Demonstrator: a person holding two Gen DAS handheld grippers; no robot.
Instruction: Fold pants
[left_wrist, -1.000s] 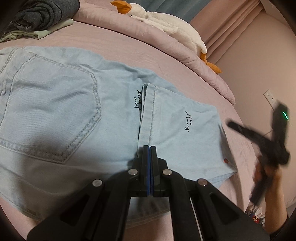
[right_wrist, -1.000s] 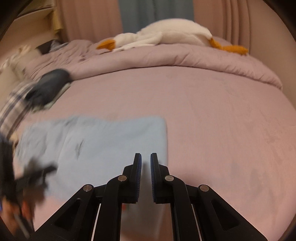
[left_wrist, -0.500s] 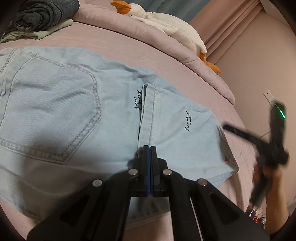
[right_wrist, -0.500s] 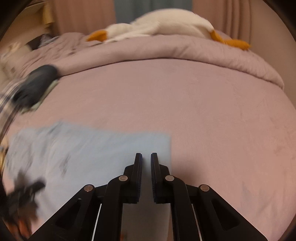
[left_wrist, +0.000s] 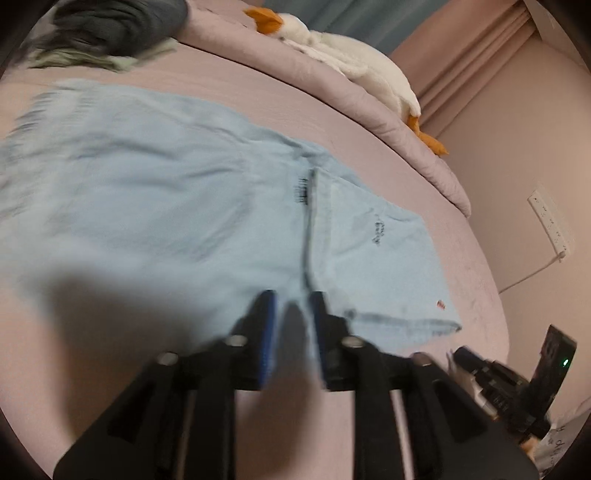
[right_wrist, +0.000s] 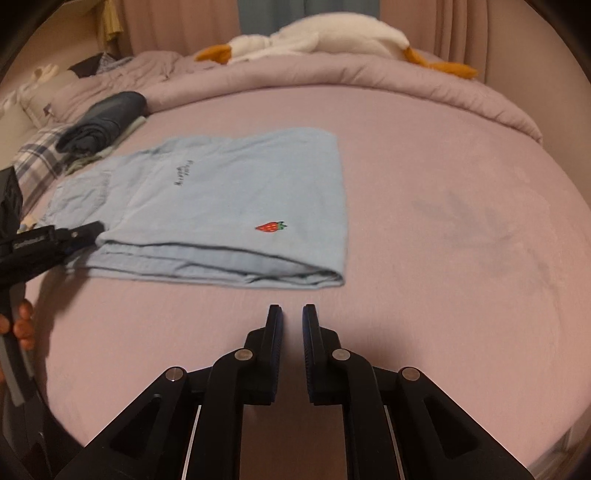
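The only writing I can find is a short line of dark script on the pants (right_wrist: 236, 199), near the upper middle of the right wrist view, too small to read. A second dark mark shows in the left wrist view at centre, smeared by blur. A small red strawberry (right_wrist: 271, 226) with a green top is stitched on the top layer, near the middle of the right wrist frame. White lettering runs along the body of my left gripper (right_wrist: 79, 230) at the left edge of that frame, but I cannot make it out.

The pants are pale blue denim, folded into a flat stack of several layers on the pink bed sheet (right_wrist: 443, 221). The stack fills the centre-left of the right wrist view, its layered edge facing me.

My left gripper (left_wrist: 291, 325) has its fingers parted, nothing between them, over the near edge of the denim at the lower middle of its own view. My right gripper (right_wrist: 292, 314) sits at the bottom centre of its frame, fingers slightly apart and empty, above bare sheet just short of the stack.

A white plush goose (right_wrist: 325, 37) lies along the top of the frame, and dark folded clothes (right_wrist: 103, 122) sit at the upper left.
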